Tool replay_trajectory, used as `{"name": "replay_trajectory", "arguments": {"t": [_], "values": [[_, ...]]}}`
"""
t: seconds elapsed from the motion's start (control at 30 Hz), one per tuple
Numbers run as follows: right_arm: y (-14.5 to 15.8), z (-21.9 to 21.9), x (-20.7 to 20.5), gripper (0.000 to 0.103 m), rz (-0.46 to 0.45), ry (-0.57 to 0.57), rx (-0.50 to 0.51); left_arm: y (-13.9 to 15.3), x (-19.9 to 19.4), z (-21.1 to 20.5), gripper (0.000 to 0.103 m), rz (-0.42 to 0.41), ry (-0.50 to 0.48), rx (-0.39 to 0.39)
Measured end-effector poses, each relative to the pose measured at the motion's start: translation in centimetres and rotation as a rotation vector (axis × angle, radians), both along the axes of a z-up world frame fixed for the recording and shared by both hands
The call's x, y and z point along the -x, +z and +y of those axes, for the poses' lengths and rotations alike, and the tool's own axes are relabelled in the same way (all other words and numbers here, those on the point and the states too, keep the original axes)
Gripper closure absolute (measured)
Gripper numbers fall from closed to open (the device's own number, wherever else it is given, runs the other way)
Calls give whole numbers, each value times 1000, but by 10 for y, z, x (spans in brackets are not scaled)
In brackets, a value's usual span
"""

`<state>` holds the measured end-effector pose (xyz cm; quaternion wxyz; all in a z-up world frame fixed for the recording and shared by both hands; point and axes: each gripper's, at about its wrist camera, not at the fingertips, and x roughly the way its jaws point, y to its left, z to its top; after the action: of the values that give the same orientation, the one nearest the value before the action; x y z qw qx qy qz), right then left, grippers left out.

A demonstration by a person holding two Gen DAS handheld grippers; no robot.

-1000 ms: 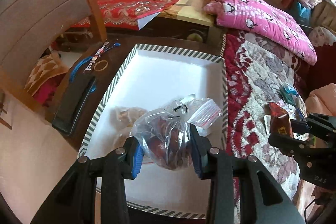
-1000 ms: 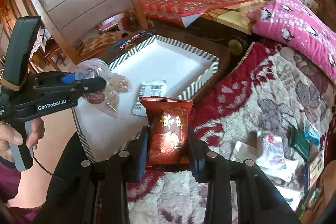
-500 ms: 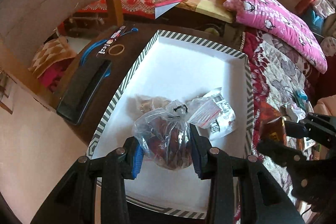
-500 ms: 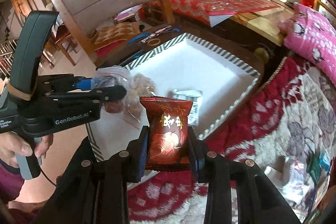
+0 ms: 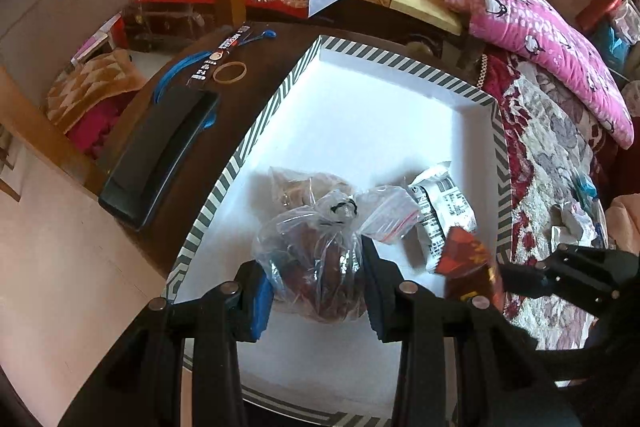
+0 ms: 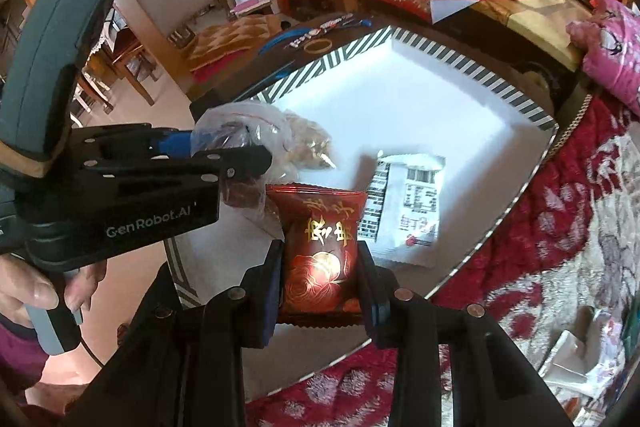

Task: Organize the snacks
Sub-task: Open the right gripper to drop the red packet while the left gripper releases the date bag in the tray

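Note:
My left gripper (image 5: 316, 287) is shut on a clear plastic bag of dark red snacks (image 5: 316, 259), held just above the near part of the white tray with a striped rim (image 5: 256, 143). My right gripper (image 6: 320, 287) is shut on a red snack packet with gold writing (image 6: 320, 247), over the tray's near right side; that packet (image 5: 468, 267) also shows in the left wrist view. In the tray lie a white printed packet (image 6: 408, 211), a bag of brown snacks (image 6: 308, 139) and a small zip bag with a red line (image 5: 388, 215).
A black case (image 5: 160, 147), a rubber band (image 5: 229, 72) and a blue strap (image 5: 180, 71) lie on the dark table left of the tray. A red floral blanket (image 6: 560, 227) with loose wrappers (image 5: 576, 223) lies to the right, a pink pillow (image 5: 552, 39) beyond. A hand (image 6: 32, 291) grips the left handle.
Both grippers have moved forward and down over the tray with their loads. The red packet has come from above the blanket to above the tray's right side, close to the left gripper.

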<state>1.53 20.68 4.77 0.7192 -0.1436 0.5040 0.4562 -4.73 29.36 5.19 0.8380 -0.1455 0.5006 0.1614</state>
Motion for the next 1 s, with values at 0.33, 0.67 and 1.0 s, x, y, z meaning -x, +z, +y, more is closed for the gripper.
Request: {"name": "replay_trajectory", "arguments": {"t": [0.33,0.67,1.0], "values": [[-22,13,-2,67,43,14,30,-3,-13,1,66,-2,-6,4],[-26,11,3,64,93,15,0,-4,-22,-3,63,-2,-5,0],[2,-19,9,49,78,-19,-54,7,-22,-12,40,-53,-5,27]]}}
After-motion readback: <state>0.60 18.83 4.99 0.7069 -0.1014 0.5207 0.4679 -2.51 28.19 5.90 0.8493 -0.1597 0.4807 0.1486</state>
